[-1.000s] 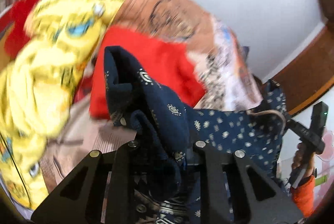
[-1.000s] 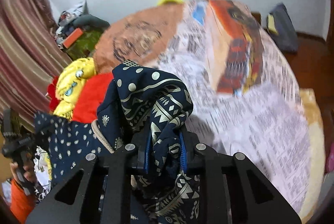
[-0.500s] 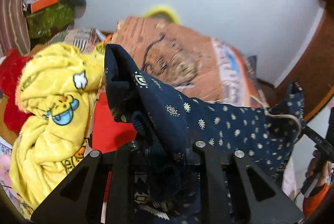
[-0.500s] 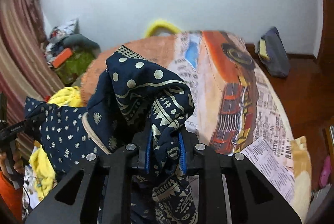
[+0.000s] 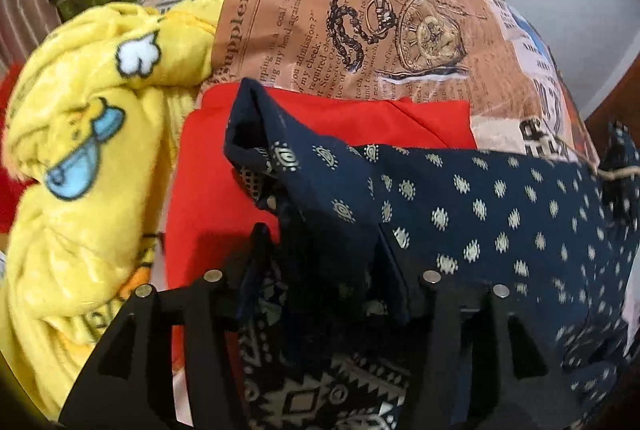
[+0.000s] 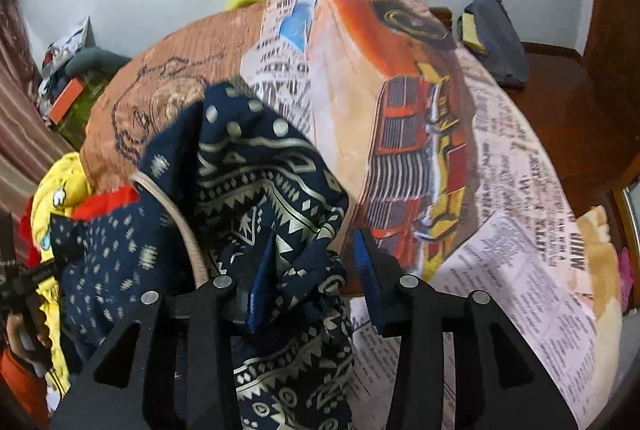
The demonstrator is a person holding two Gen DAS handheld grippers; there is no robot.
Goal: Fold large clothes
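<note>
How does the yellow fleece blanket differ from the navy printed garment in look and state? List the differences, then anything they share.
1. The yellow fleece blanket is bright yellow with cartoon patches; the navy printed garment is dark blue with small pale motifs.
2. The blanket looks plush and thick; the garment looks thin.
3. The blanket lies heaped and untouched; the garment hangs between the fingers of a gripper.
Shared: both sit unfolded on the bed.

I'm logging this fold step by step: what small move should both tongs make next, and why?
Probably back both tongs straight off. The left tongs and right tongs are opening, with the navy patterned garment between the fingers and stretched over the printed bedspread, so retreating frees it without dragging it.
</note>
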